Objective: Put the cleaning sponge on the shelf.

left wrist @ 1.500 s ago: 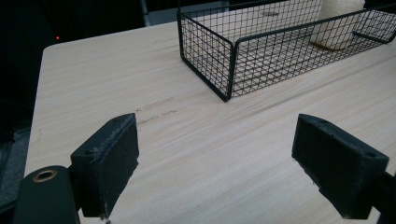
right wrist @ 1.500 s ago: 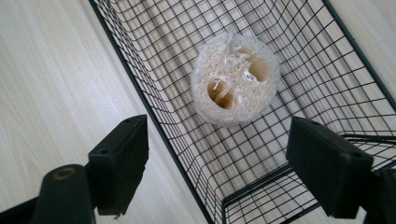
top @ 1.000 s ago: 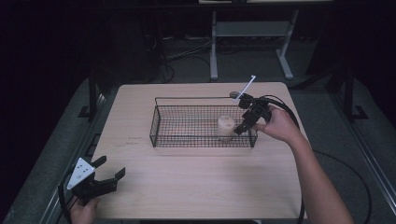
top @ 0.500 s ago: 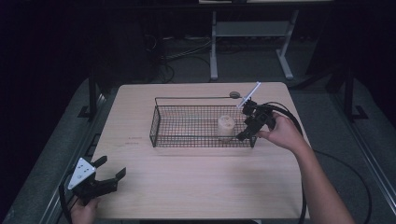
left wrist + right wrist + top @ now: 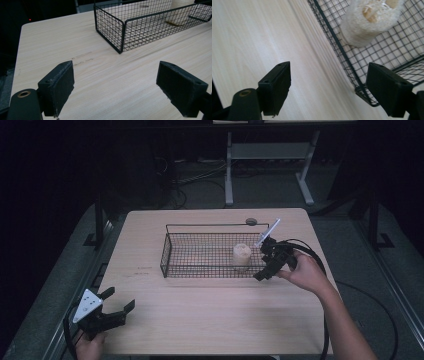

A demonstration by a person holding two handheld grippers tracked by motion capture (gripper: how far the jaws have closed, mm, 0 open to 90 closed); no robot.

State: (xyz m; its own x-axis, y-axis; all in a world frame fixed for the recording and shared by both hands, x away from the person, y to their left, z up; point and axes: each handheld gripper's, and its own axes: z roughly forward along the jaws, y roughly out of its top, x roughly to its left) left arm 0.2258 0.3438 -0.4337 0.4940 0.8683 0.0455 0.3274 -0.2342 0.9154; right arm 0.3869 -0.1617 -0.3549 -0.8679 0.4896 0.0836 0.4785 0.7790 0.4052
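A black wire basket [image 5: 172, 251] stands at the back middle of the wooden table [image 5: 210, 310]. Inside its right end sits a pale, fibrous loofah-like cylinder [image 5: 242, 255], upright. My right gripper [image 5: 261, 273] hovers open just outside the basket's front right corner, jaws pointing down at the table. In the right gripper view the basket [image 5: 342, 50] corner lies by the right jaw and the cylinder [image 5: 367, 22] shows behind the mesh. My left gripper [image 5: 120, 305] rests open at the table's front left corner, nothing between its pads; the left gripper view has the basket [image 5: 120, 32] ahead.
A small dark round disc [image 5: 251, 221] lies on the table behind the basket. Faint pencil-like marks [image 5: 142, 270] show on the wood left of the basket. A white metal frame [image 5: 265, 165] stands on the floor beyond the table.
My right gripper has pulled back out of the basket's right end toward the front and lowered, leaving the cylinder standing inside. The left gripper has stayed still.
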